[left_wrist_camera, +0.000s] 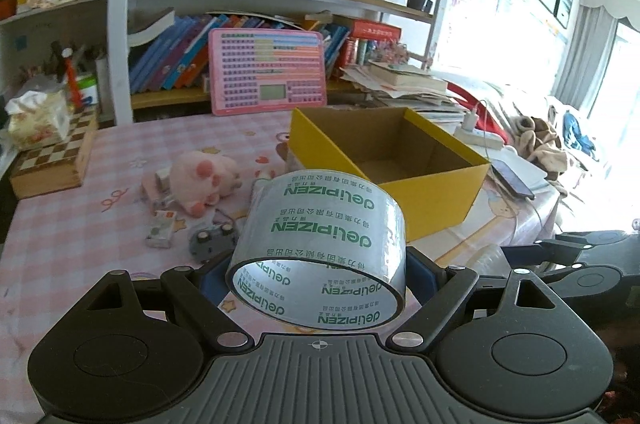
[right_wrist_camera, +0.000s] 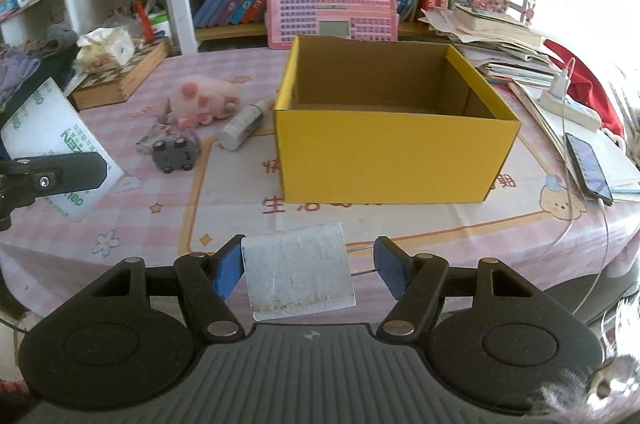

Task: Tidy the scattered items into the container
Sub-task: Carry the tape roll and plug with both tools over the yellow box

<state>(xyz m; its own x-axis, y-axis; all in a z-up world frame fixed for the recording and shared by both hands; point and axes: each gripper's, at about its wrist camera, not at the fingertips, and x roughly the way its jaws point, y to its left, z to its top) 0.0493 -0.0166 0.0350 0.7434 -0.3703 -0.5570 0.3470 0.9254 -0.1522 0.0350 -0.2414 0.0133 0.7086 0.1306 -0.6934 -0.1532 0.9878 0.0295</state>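
Note:
My left gripper is shut on a roll of clear tape with green print, held above the table just short of the yellow cardboard box. The box stands open-topped and looks empty. My right gripper holds a translucent plastic item in front of the box; the left pad presses on it and a faint clear edge reaches the right pad. Left of the box lie a pink plush, a white bottle, a grey toy car and a small packet.
A wooden chessboard box with a tissue pack sits at the left. A phone, a power strip and stacked papers lie right of the box. Bookshelves and a pink board stand behind.

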